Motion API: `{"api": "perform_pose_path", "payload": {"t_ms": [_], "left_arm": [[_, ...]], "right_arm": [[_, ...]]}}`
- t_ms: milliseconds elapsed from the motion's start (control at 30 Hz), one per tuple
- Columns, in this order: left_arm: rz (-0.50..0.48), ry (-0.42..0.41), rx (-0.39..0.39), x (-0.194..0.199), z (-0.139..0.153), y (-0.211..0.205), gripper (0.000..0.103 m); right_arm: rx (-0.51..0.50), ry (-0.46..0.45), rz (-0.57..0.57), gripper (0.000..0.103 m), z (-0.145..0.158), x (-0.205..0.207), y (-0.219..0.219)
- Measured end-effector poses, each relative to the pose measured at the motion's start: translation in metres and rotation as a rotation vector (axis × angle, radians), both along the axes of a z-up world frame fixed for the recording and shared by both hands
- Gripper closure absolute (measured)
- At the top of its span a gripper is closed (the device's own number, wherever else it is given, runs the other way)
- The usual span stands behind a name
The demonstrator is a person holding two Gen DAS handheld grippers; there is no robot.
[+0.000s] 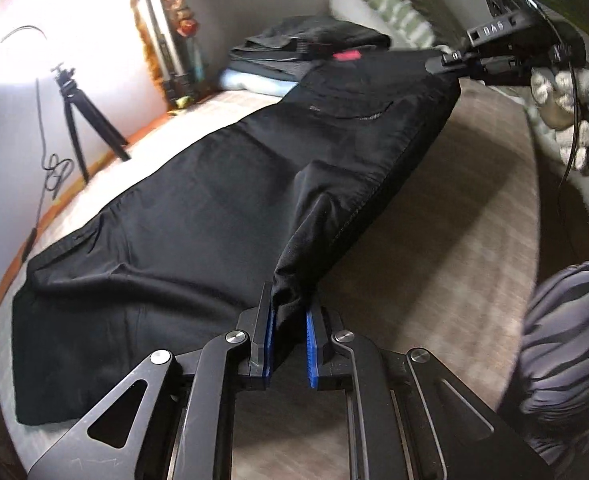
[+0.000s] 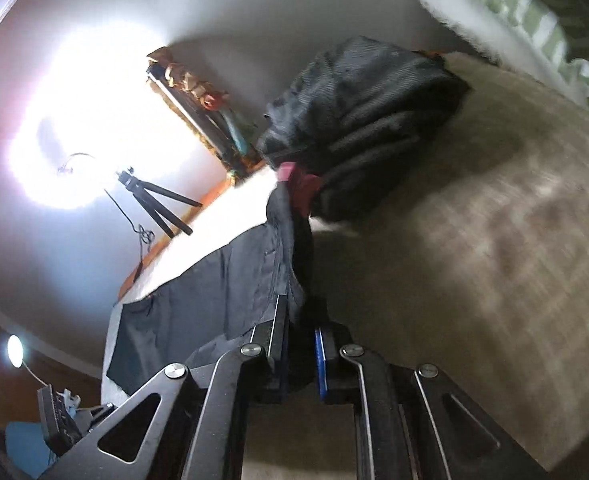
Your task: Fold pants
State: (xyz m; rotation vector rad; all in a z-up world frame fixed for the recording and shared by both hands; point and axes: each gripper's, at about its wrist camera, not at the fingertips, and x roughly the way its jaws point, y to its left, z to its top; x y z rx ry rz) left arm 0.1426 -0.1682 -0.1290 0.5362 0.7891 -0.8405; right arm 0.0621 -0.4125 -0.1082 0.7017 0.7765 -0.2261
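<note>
Black pants (image 1: 198, 208) lie lengthwise on a beige bed cover (image 1: 446, 264), folded so one leg lies over the other. My left gripper (image 1: 289, 316) is shut on a bunched edge of the pants near the leg end and lifts it. My right gripper (image 1: 444, 60), held by a gloved hand, is shut on the waistband corner at the far end. In the right wrist view my right gripper (image 2: 300, 340) pinches black cloth, and the pants (image 2: 222, 292) hang away to the left with a red label (image 2: 300, 184) near the waist.
A pile of folded dark clothes (image 1: 310, 46) lies at the bed's far end, also in the right wrist view (image 2: 366, 120). A small tripod (image 1: 82, 120) with a bright ring light and a cable stands on the left edge. A green striped pillow (image 1: 390, 4) lies at the back right.
</note>
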Motion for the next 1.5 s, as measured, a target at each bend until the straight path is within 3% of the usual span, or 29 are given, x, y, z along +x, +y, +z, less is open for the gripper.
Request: {"api": "perform_pose_path", "payload": {"t_ms": [100, 167, 267, 300, 367, 400, 433, 500, 600, 700, 833, 933, 1100, 1367, 1500], "left_arm": [[0.005, 0.032, -0.033, -0.005, 0.002, -0.002, 0.092], [0.012, 0.069, -0.026, -0.003, -0.001, -0.003, 0.081], [0.035, 0.104, -0.046, -0.002, 0.001, 0.005, 0.075], [0.044, 0.104, -0.056, -0.002, 0.004, 0.010, 0.071], [0.094, 0.096, -0.091, 0.000, 0.011, 0.029, 0.054], [0.127, 0.097, -0.108, 0.004, 0.014, 0.038, 0.053], [0.172, 0.109, -0.132, 0.009, 0.017, 0.055, 0.053], [0.266, 0.124, -0.166, 0.023, 0.021, 0.085, 0.053], [0.431, 0.150, -0.203, 0.044, 0.019, 0.135, 0.049], [0.631, 0.242, -0.283, 0.072, 0.011, 0.196, 0.043], [0.898, 0.326, -0.420, 0.105, -0.002, 0.281, 0.042], [1.032, 0.361, -0.487, 0.119, -0.016, 0.324, 0.042], [1.090, 0.404, -0.553, 0.134, -0.037, 0.347, 0.042], [1.074, 0.321, -0.575, 0.159, -0.044, 0.341, 0.041], [1.060, 0.268, -0.530, 0.167, -0.044, 0.327, 0.041]], "right_arm": [[-0.037, 0.035, -0.021, 0.099, -0.007, -0.022, -0.006], [-0.047, 0.077, -0.058, 0.102, -0.017, -0.031, -0.013], [-0.002, 0.139, -0.032, 0.100, -0.031, -0.032, -0.022], [-0.039, 0.139, -0.033, 0.097, -0.026, -0.033, -0.022], [-0.127, 0.125, -0.002, 0.094, -0.008, -0.030, -0.018], [-0.152, 0.107, 0.023, 0.086, 0.002, -0.026, -0.016], [-0.169, 0.089, 0.050, 0.074, 0.012, -0.022, -0.014], [-0.203, 0.061, 0.106, 0.067, 0.028, -0.011, -0.006], [-0.235, 0.032, 0.175, 0.064, 0.044, 0.007, 0.009], [-0.242, 0.016, 0.239, 0.061, 0.047, 0.024, 0.025], [-0.221, 0.011, 0.320, 0.061, 0.043, 0.052, 0.049], [-0.216, 0.011, 0.371, 0.061, 0.040, 0.072, 0.068], [-0.246, 0.012, 0.459, 0.060, 0.039, 0.102, 0.100], [-0.254, 0.011, 0.534, 0.060, 0.035, 0.128, 0.131], [-0.250, 0.020, 0.557, 0.060, 0.031, 0.138, 0.141]]}}
